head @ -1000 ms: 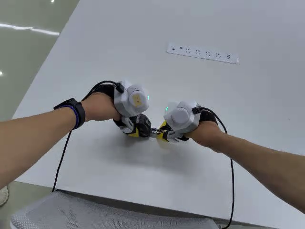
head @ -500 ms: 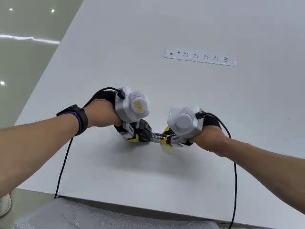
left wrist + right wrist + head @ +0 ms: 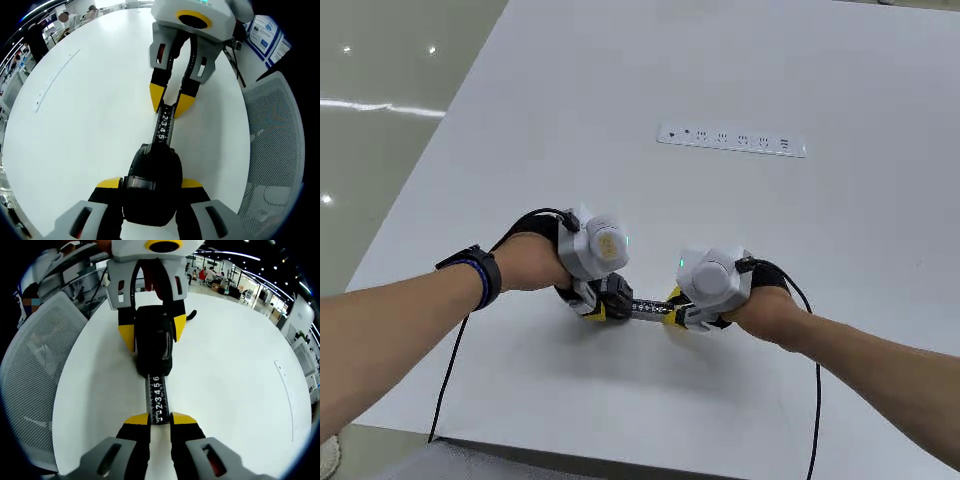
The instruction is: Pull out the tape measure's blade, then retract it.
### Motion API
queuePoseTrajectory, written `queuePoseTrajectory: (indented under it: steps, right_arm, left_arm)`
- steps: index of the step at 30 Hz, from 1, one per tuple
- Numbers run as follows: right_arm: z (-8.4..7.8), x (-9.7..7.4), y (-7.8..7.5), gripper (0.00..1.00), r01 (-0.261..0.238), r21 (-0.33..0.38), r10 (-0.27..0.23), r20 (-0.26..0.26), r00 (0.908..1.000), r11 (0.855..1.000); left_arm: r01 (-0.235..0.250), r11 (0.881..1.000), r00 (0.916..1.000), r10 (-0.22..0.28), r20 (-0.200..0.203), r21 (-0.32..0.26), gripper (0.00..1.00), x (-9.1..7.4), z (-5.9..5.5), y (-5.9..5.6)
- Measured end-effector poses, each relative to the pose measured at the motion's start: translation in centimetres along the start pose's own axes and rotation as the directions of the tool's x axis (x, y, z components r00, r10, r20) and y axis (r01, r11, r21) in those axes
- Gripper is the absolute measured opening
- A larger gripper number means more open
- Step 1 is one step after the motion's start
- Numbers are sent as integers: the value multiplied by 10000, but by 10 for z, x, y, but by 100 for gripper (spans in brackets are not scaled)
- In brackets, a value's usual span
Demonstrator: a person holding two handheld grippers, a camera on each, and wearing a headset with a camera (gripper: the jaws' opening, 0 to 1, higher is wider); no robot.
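A broad white table carries a white power strip toward its far side, with glossy floor on the left and a grey mesh chair beside it. In the head view the gripper bodies largely cover the black tape measure, and the tip of its blade is hidden between the jaws. The left hand-held gripper clamps the case, while the right hand-held gripper, facing it close by, pinches the end of the short drawn-out blade.

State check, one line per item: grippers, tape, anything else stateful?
left gripper: shut on tape measure case
right gripper: shut on blade end
tape measure case: held by its sides
blade: out a short way, marks 1 to 6 showing
power strip: lying flat, no plugs in
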State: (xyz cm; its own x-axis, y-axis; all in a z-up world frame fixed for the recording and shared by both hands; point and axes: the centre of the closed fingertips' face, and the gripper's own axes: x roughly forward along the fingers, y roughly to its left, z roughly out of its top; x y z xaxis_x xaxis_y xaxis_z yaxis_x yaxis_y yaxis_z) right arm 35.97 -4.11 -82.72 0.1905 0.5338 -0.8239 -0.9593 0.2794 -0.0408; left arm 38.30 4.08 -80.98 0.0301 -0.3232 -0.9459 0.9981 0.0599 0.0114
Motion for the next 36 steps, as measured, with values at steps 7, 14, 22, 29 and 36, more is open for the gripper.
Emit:
queuePoseTrajectory:
  steps: [7, 14, 22, 29, 36]
  right_arm:
    - [-9, -7, -1, 13, 61, 112, -62, 37, 10000, 9999]
    - [-18, -14, -2, 13, 127, 250, -130, 86, 9999, 9996]
    - [-32, -23, -1, 13, 212, 336, -212, -9, 9998, 9992]
    - [-42, -30, -2, 13, 291, 419, -288, -73, 9996, 9987]
    - [-48, -34, -1, 13, 338, 460, -335, -90, 9994, 9984]
  left_arm:
    - [-11, 10000, 9998, 11, -188, 11, 38, 1, 0, -1]
    - [23, 10000, 9996, -22, -295, 26, 38, 1, 2, -1]
    - [29, 10000, 9995, -27, -313, 40, 38, 1, 2, -2]
    - [30, 10000, 9993, -28, -382, 49, 38, 1, 2, -3]
    - [23, 10000, 9991, -19, -425, 93, 38, 0, 1, -3]
